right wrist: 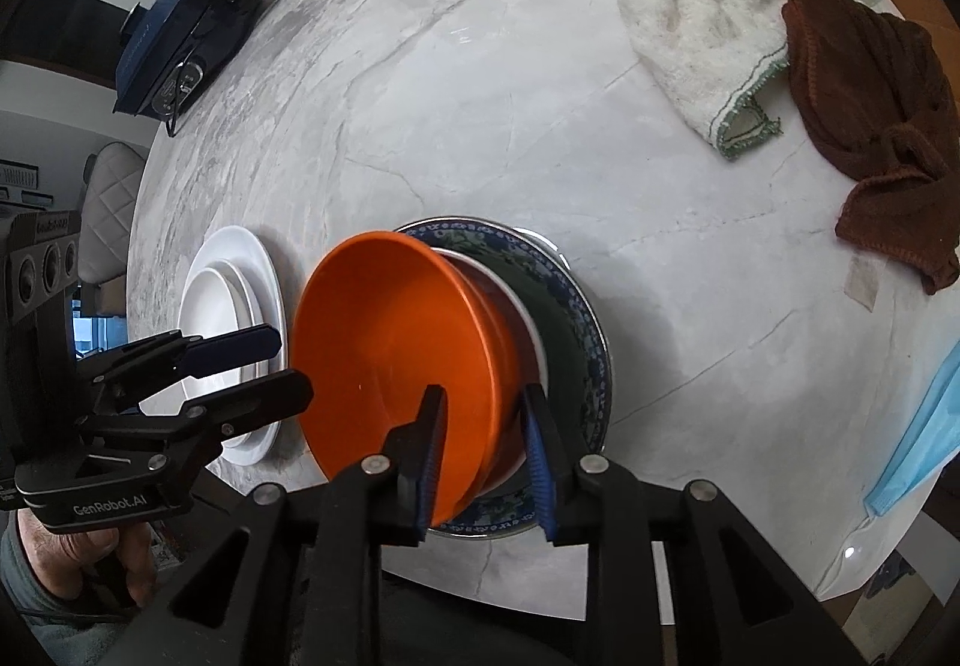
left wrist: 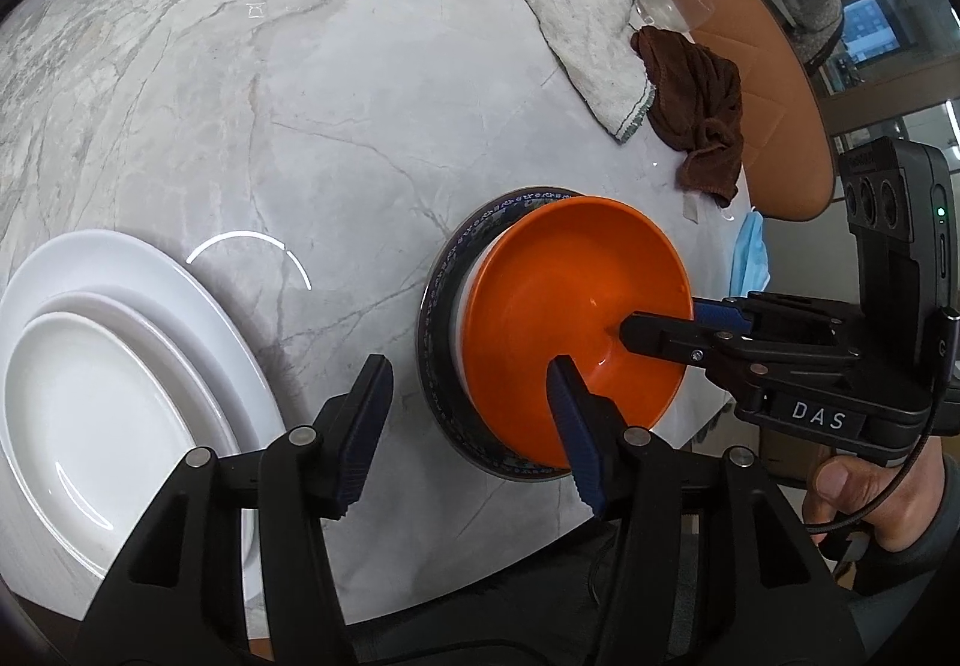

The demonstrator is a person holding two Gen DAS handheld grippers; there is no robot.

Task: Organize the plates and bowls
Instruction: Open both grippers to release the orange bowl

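Stacking is the step in hand: your right gripper (right wrist: 483, 456) straddles the near rim of the orange bowl (right wrist: 396, 366), one finger inside and one outside, though whether the pads are clenched on it or just released I cannot tell. The bowl sits tilted in the white bowl (right wrist: 531, 324) on the patterned plate (right wrist: 576, 306), at about 6 o'clock on the marble table (right wrist: 540, 138). Your left gripper (left wrist: 462, 426) hovers spread and empty between that stack and the white plates (left wrist: 120, 366) at 9 o'clock. Next, I judge, settle the bowl level, spread the fingers, then withdraw without dragging the rim.
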